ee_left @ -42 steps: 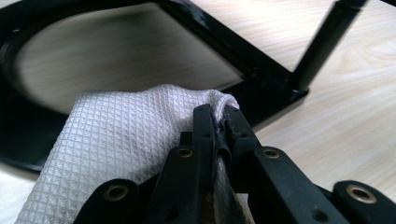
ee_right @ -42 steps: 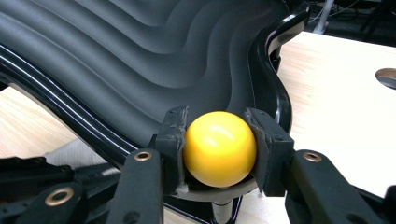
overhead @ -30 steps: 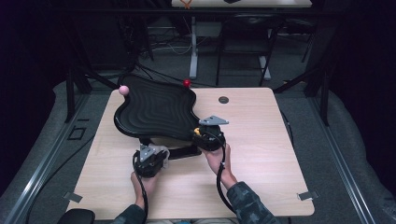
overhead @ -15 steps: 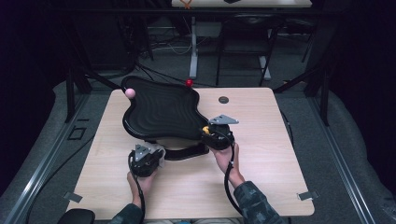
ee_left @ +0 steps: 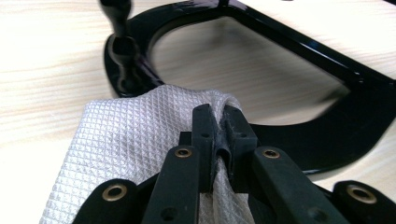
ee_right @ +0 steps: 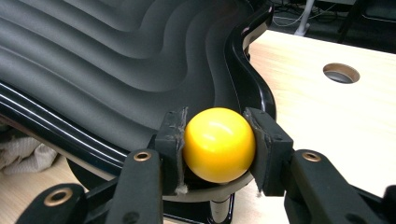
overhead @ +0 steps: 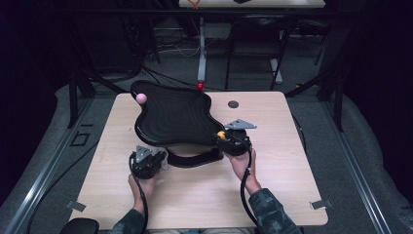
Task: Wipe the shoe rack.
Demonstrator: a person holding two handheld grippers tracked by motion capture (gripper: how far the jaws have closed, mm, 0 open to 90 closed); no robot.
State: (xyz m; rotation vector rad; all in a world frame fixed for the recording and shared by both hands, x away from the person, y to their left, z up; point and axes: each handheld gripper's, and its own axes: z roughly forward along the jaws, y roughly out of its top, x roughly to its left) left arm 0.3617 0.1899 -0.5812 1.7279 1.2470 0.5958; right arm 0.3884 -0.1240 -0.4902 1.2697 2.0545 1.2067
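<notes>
- The table [overhead: 292,165] is a pale wood top with a small round grommet hole [overhead: 233,104] toward its far side; the same hole appears in the right gripper view [ee_right: 341,73].
- A big black wavy tray [overhead: 173,119] stands raised over the table's far-left half on a black base frame [overhead: 192,160]. Its inner surface is ribbed in flowing ridges [ee_right: 116,60], with a glossy black rim [ee_right: 243,60] curving around it.
- In the left gripper view the base frame [ee_left: 327,88] is a shiny black loop lying flat on the wood, with a black post [ee_left: 123,56] rising from its corner.
- The left gripper [overhead: 146,163] sits near the table's front, just beside the left end of the base frame. Its jaws are clenched tight on a fold of white waffle-weave cloth [ee_left: 121,154], which bunches up between the pads and drapes off to the left (toward the post).
- The right gripper [overhead: 234,141] is at the tray's near-right corner, with a grey three-cornered plate [overhead: 240,124] on top.
- Its jaws grasp a yellow ball [ee_right: 219,143] from both sides, the pads pressed against it; the ball sits right at the tray's rim.
- A pink ball [overhead: 141,98] tops the tray's far-left corner.
- A red ball [overhead: 199,87] tops the far corner (smaller in the picture).
</notes>
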